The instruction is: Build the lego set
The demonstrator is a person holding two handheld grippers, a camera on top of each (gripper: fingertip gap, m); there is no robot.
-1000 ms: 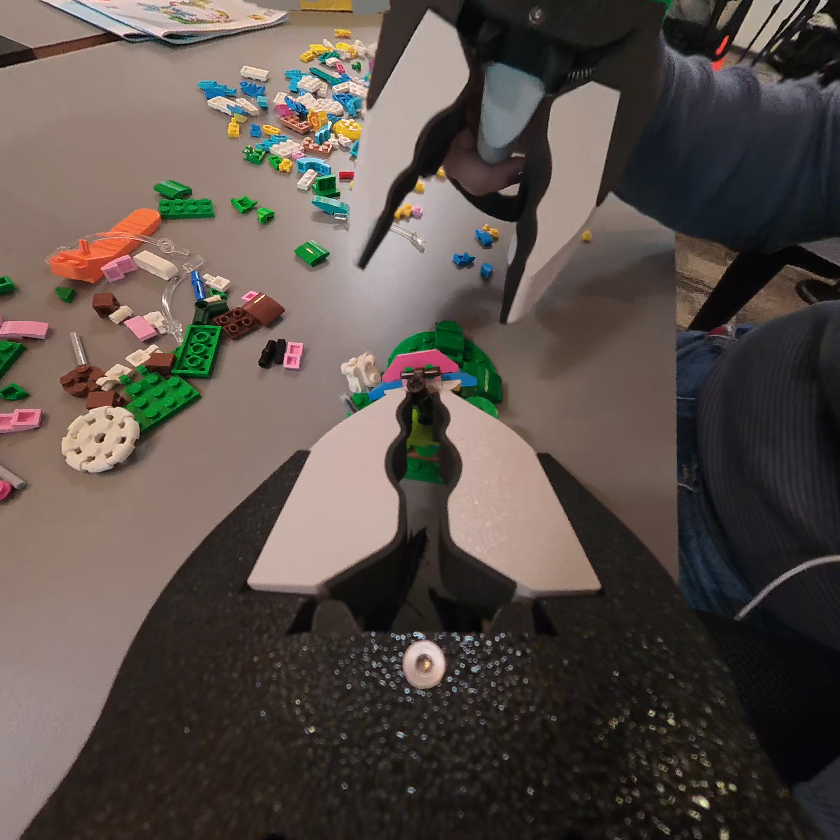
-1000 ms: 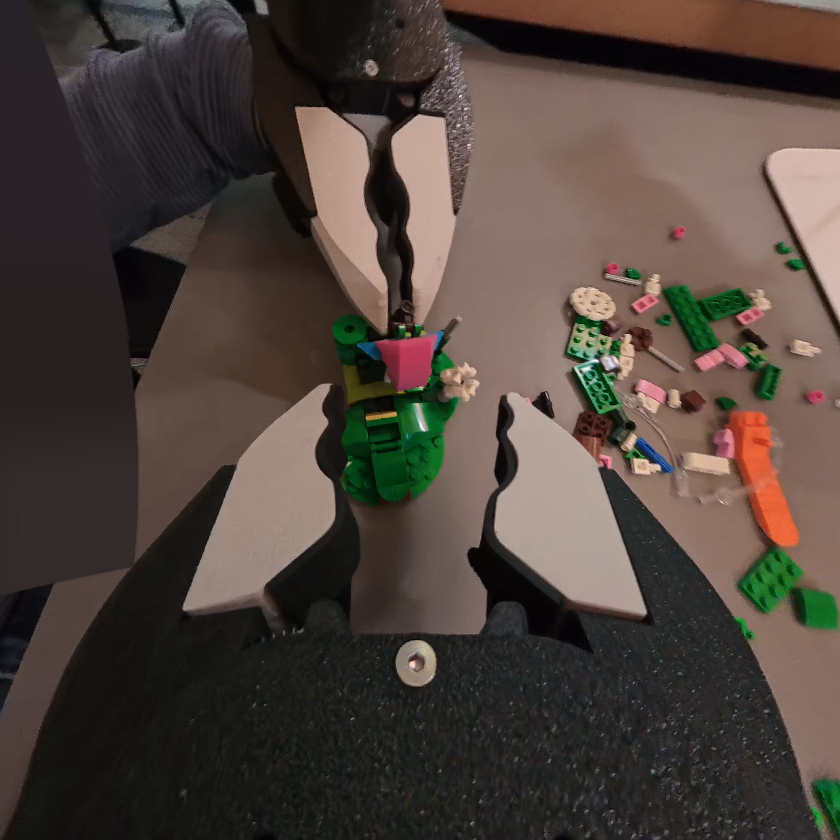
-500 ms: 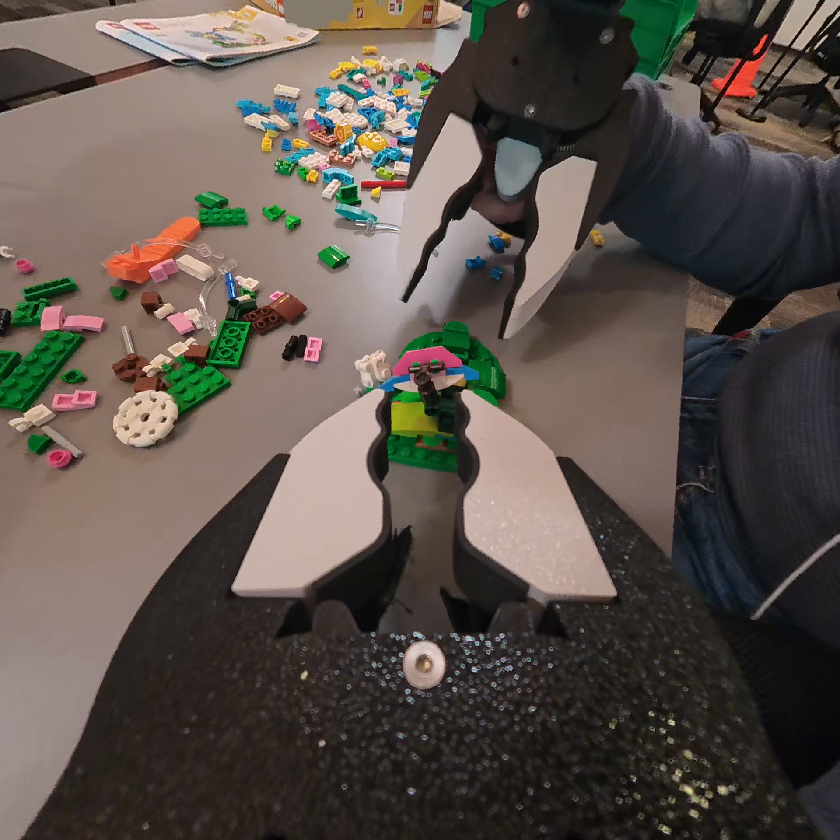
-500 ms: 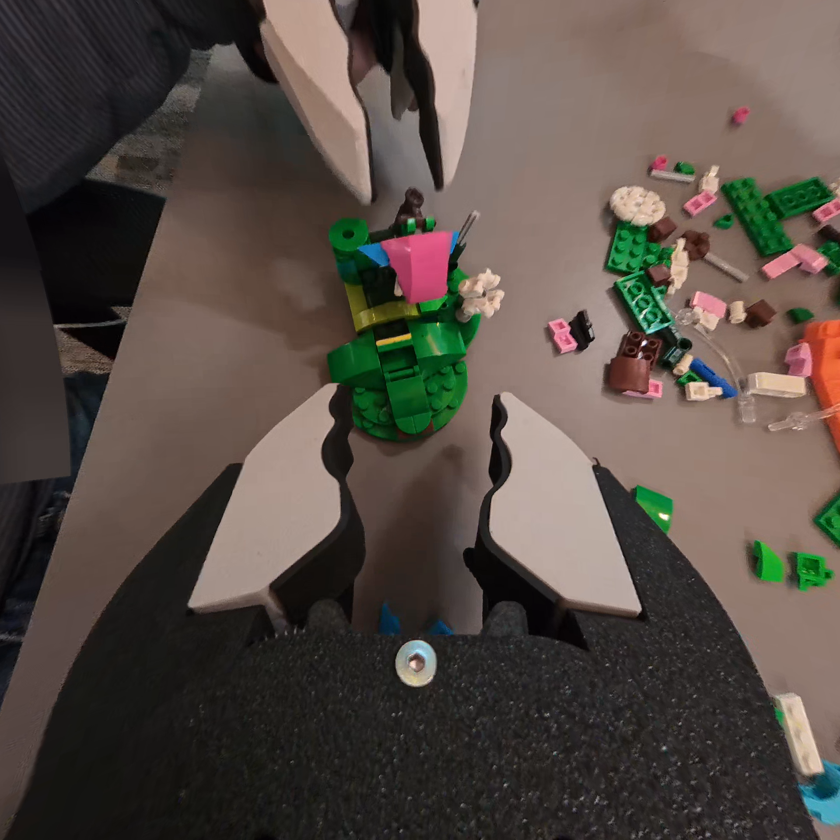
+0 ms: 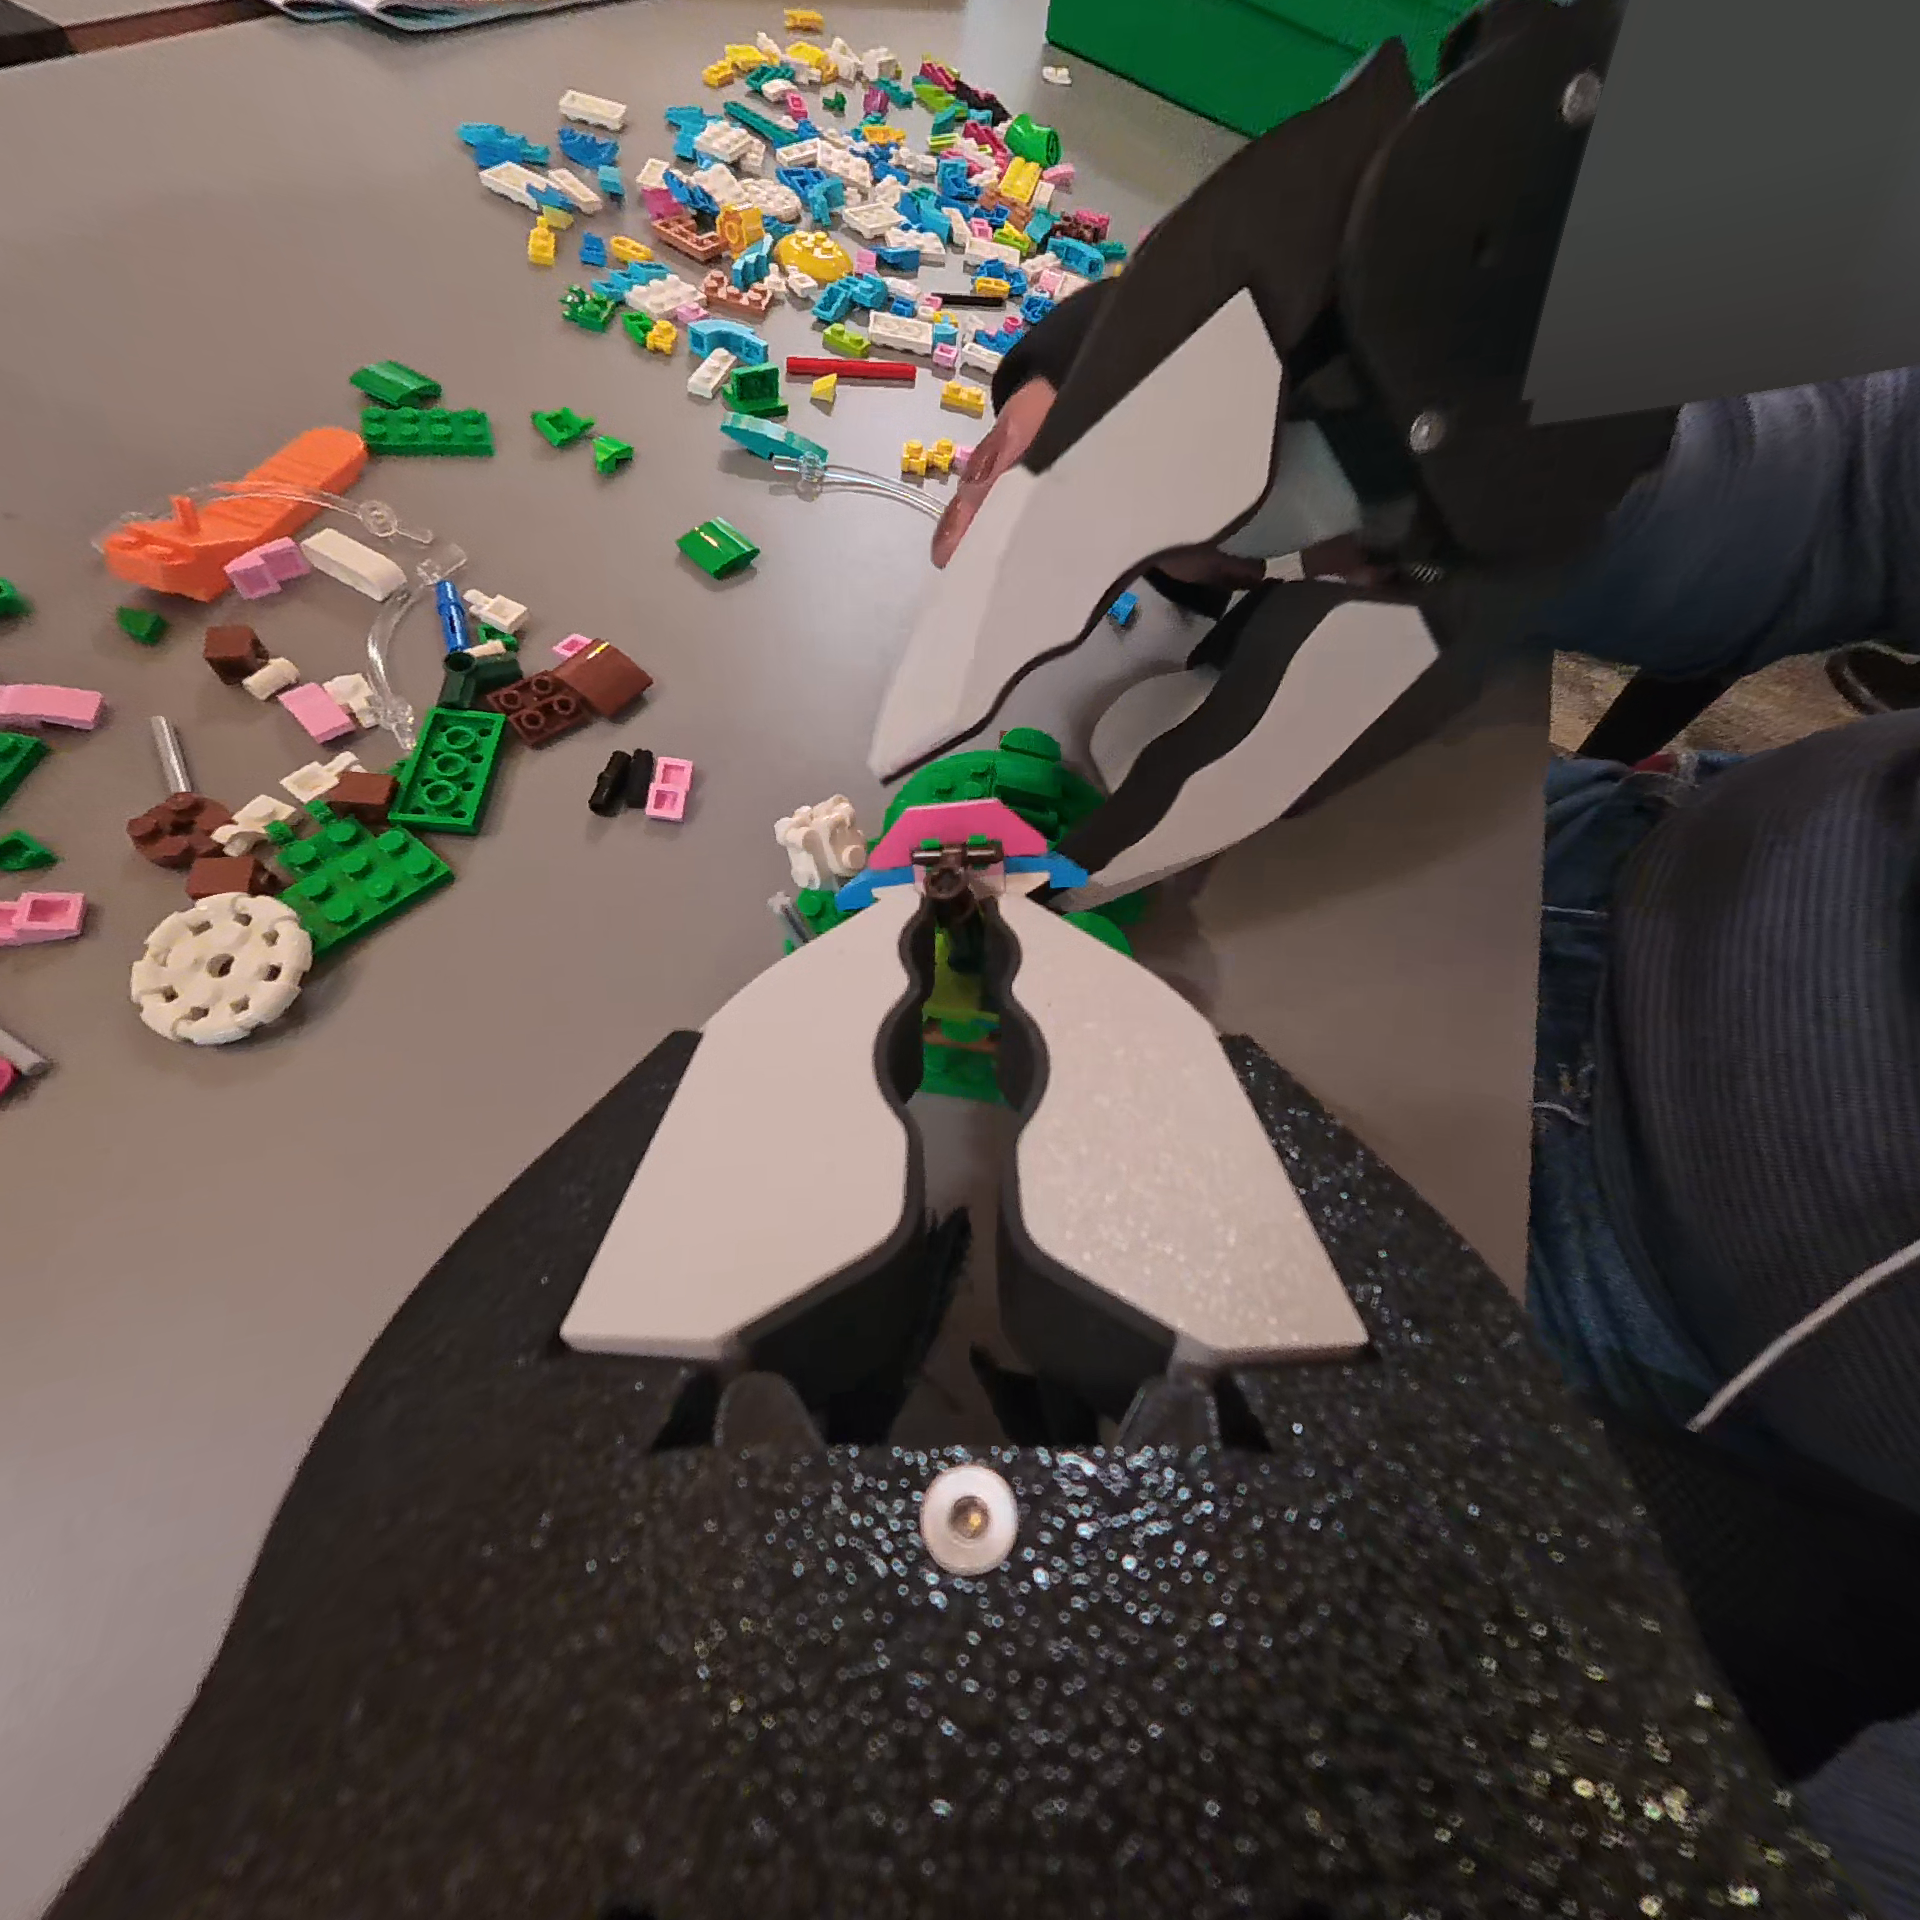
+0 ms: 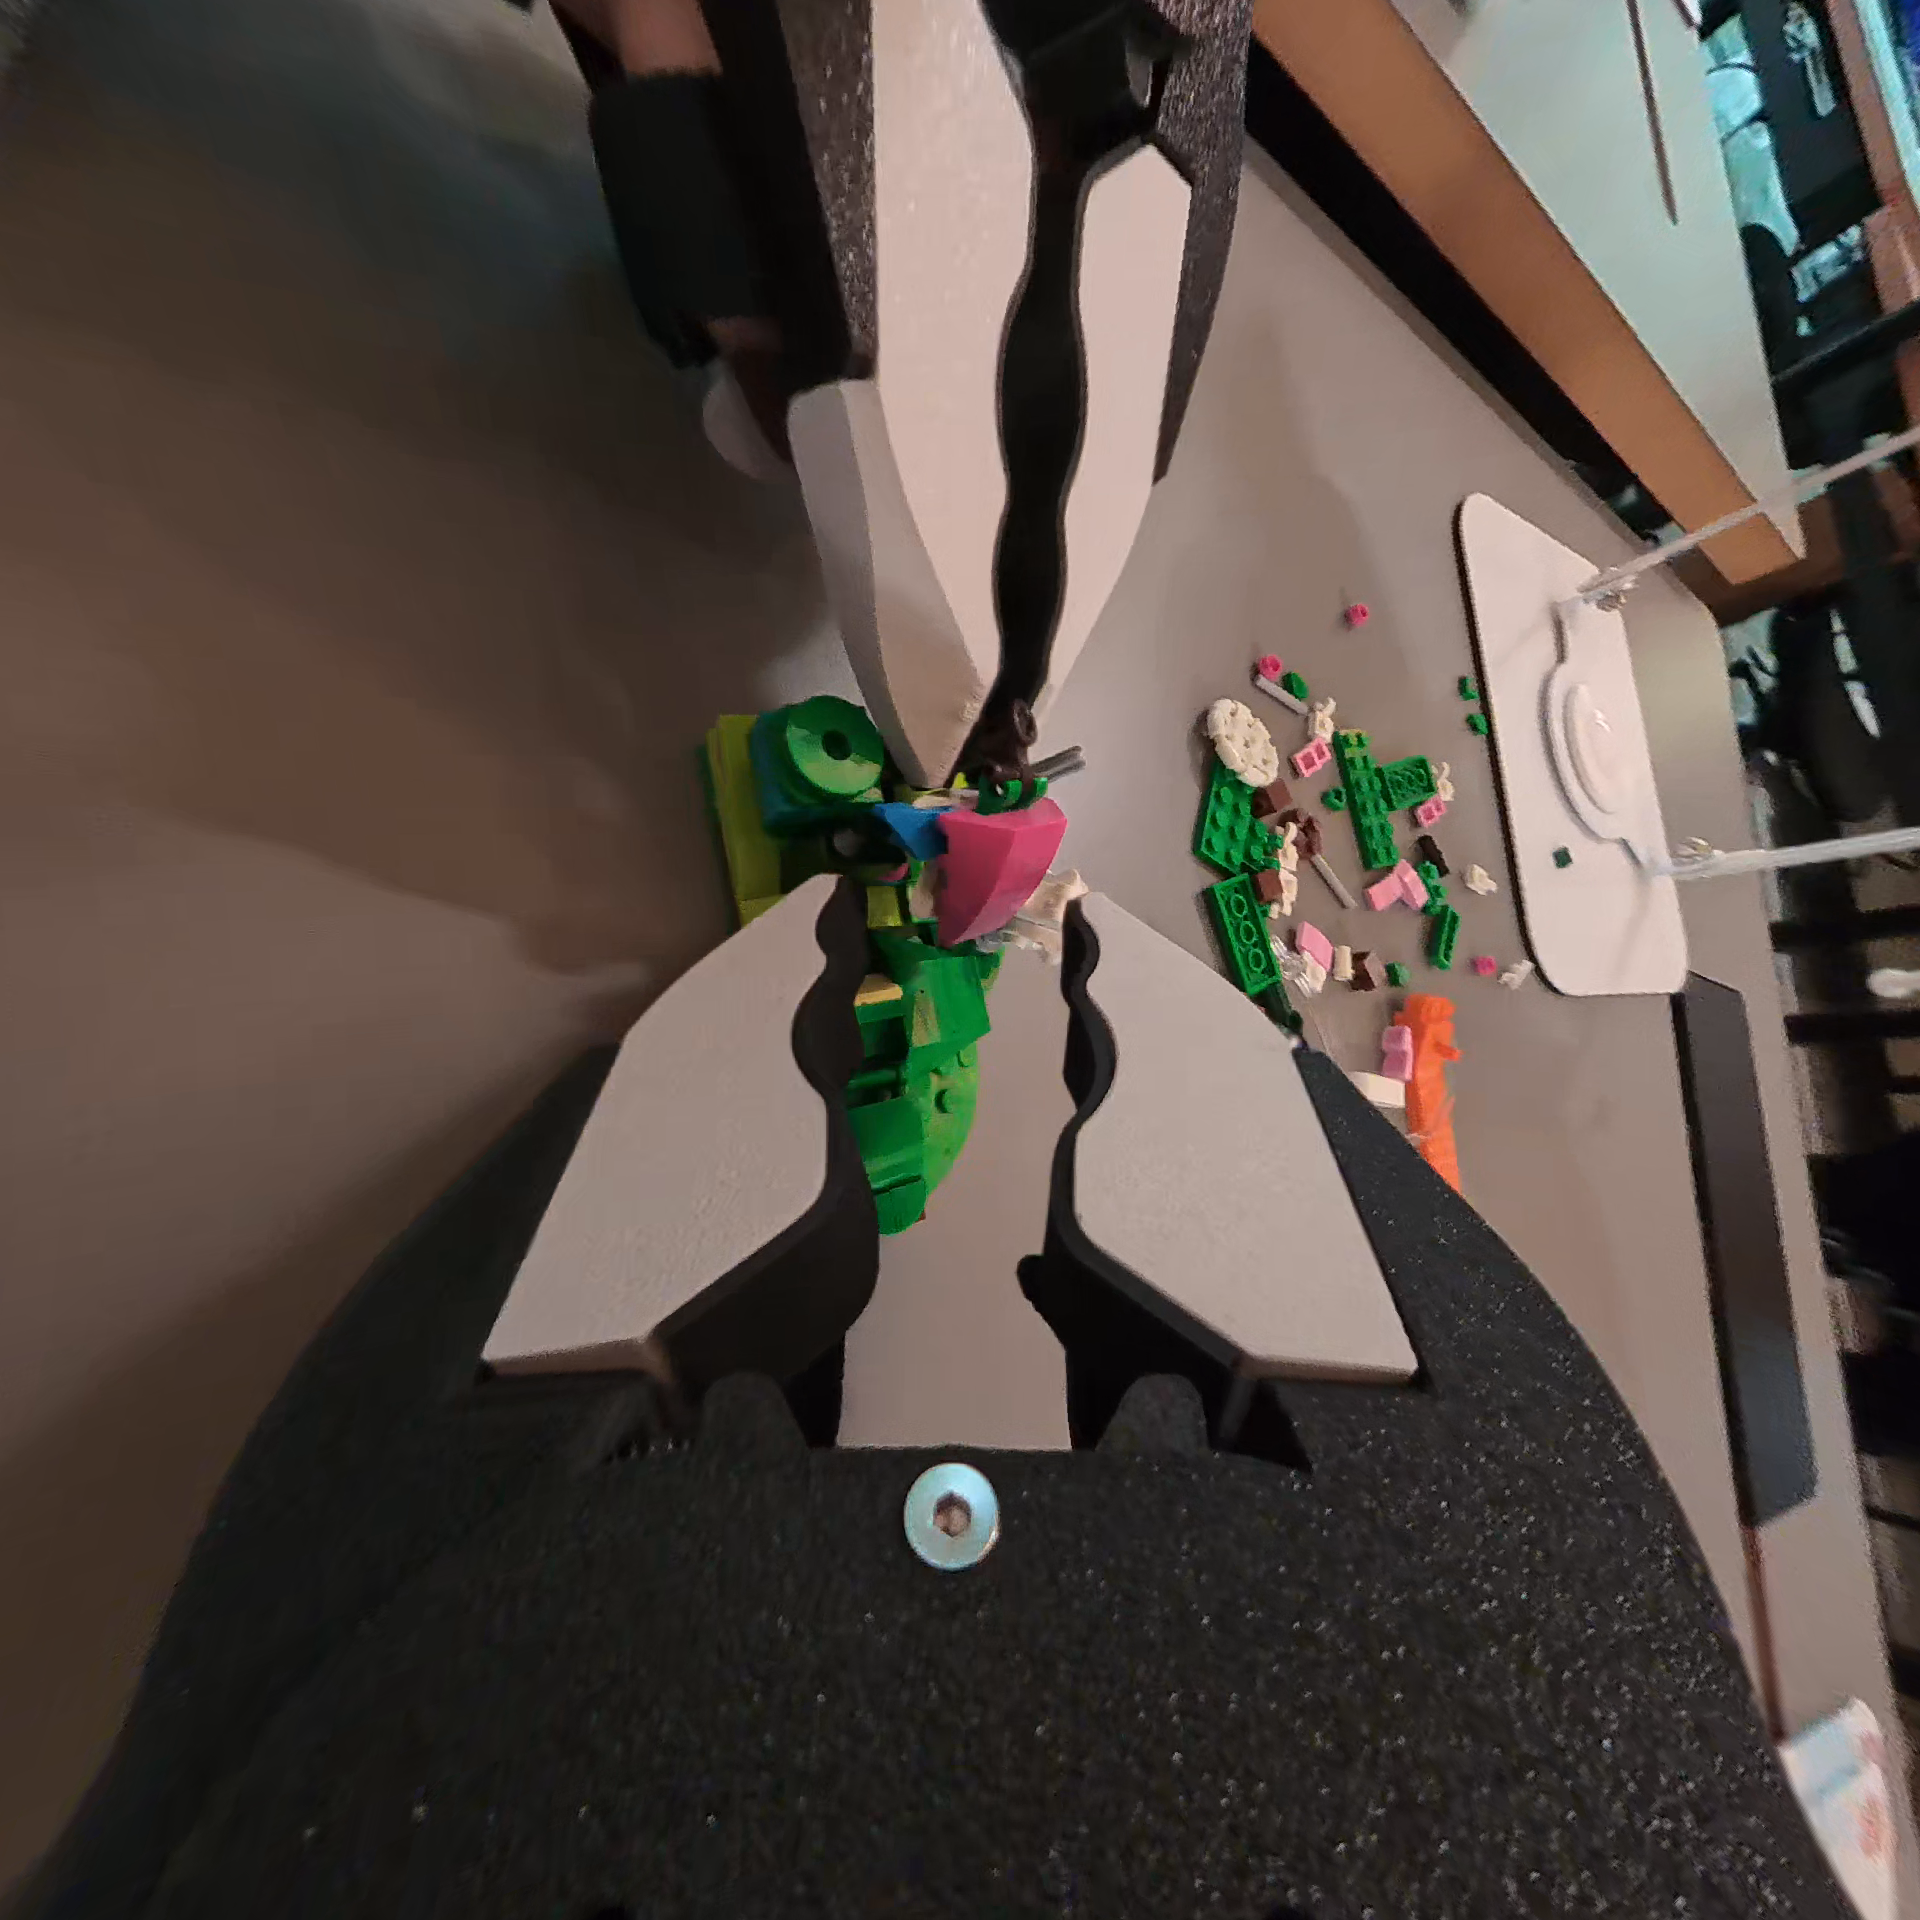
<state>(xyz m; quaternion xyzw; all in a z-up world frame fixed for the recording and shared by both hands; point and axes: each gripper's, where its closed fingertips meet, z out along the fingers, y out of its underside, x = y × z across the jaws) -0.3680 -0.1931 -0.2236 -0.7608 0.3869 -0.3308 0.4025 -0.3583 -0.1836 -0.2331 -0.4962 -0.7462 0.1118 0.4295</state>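
The lego build [image 5: 1023, 769] has a green base with pink and blue parts on top and stands near the table's right edge. My left gripper [image 5: 961, 899] is shut on a small dark brown piece [image 5: 948, 878] at the build's top. My right gripper [image 5: 982, 826] comes in from the far right and its two fingers close on the build's sides. In the right wrist view, the right gripper [image 6: 956, 904] clamps the build [image 6: 914, 1049], which looks tilted. The left gripper [image 6: 997, 732] pinches the brown piece [image 6: 1006, 727] from above.
A pile of loose coloured bricks [image 5: 831, 239] lies at the back of the grey table [image 5: 312, 1247]. An orange piece [image 5: 239, 509], green plates [image 5: 364, 883] and a white round disc [image 5: 220, 966] lie to the left. A green box [image 5: 1195, 52] stands at the back. A white pad [image 6: 1579, 748] lies beyond. My two grippers' fingertips are within a few centimetres of each other. The white round disc [image 5: 220, 966] is about 12 centimeters from both grippers' fingertips. Seen from the right wrist view [image 6: 1241, 738] as well.
My left gripper opened half a second ago and has shut again on the brown piece. My right gripper moved forward and closed in on the build's sides.
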